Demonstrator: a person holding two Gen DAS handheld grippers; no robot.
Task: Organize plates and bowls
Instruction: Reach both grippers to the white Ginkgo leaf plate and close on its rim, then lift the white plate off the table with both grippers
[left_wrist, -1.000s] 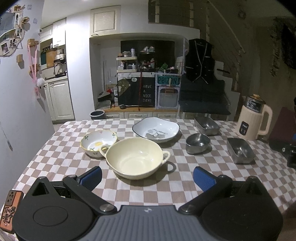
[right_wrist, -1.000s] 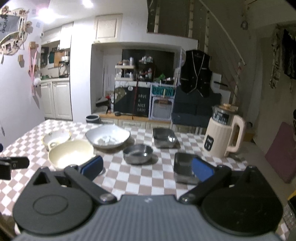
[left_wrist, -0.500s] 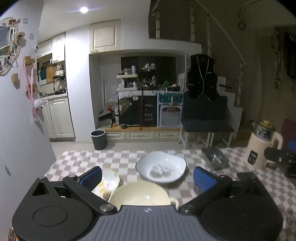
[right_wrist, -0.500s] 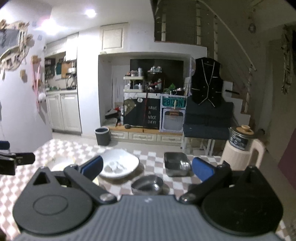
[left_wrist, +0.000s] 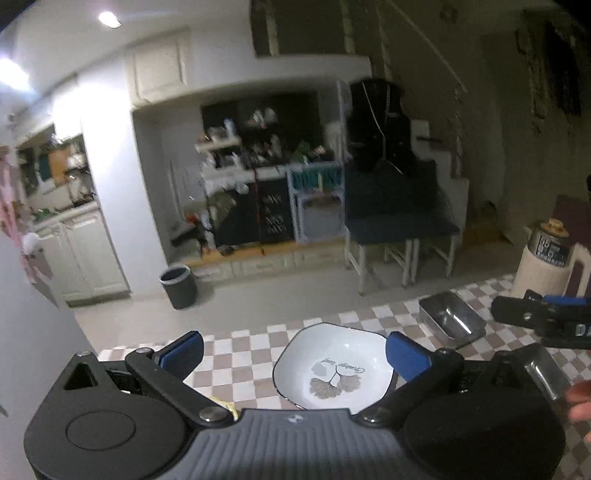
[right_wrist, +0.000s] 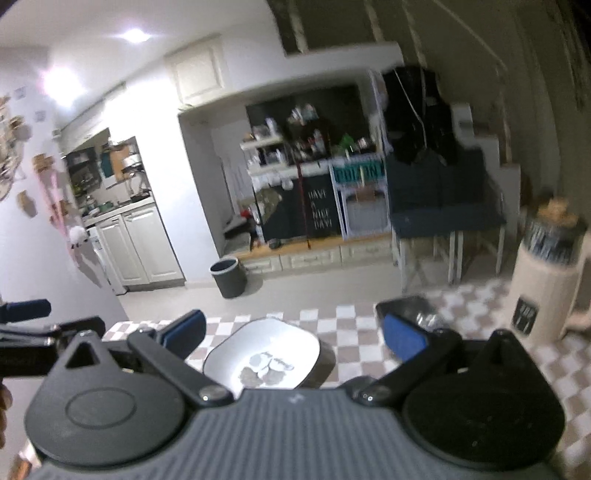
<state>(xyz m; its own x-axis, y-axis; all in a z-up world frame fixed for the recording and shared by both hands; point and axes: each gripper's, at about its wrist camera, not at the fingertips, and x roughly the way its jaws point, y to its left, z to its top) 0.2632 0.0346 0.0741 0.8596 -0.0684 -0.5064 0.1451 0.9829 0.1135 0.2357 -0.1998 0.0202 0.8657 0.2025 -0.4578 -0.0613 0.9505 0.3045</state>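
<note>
A white squarish bowl with a leaf print (left_wrist: 334, 367) sits on the checked tablecloth (left_wrist: 243, 354), just ahead of my left gripper (left_wrist: 295, 350), which is open and holds nothing. The same white bowl (right_wrist: 264, 354) lies in front of my right gripper (right_wrist: 293, 334), also open and holding nothing. A steel rectangular tray (left_wrist: 450, 319) stands to the right of the bowl, seen blurred as the steel tray (right_wrist: 410, 310) in the right wrist view. A sliver of the yellow-patterned bowl (left_wrist: 221, 404) peeks out behind my left gripper's body. The other bowls are hidden.
A cream kettle (left_wrist: 546, 262) stands at the table's far right, blurred as the kettle (right_wrist: 546, 280) in the right view. The other gripper (left_wrist: 543, 319) shows at the right edge, a person's finger (left_wrist: 580, 400) below it. Beyond the table lie floor, a bin (left_wrist: 177, 284) and chairs (left_wrist: 402, 236).
Both cameras have tilted up and moved forward over the table. The cream two-handled bowl, the small steel bowl and most of the patterned bowl have dropped out of view. Both grippers stay open.
</note>
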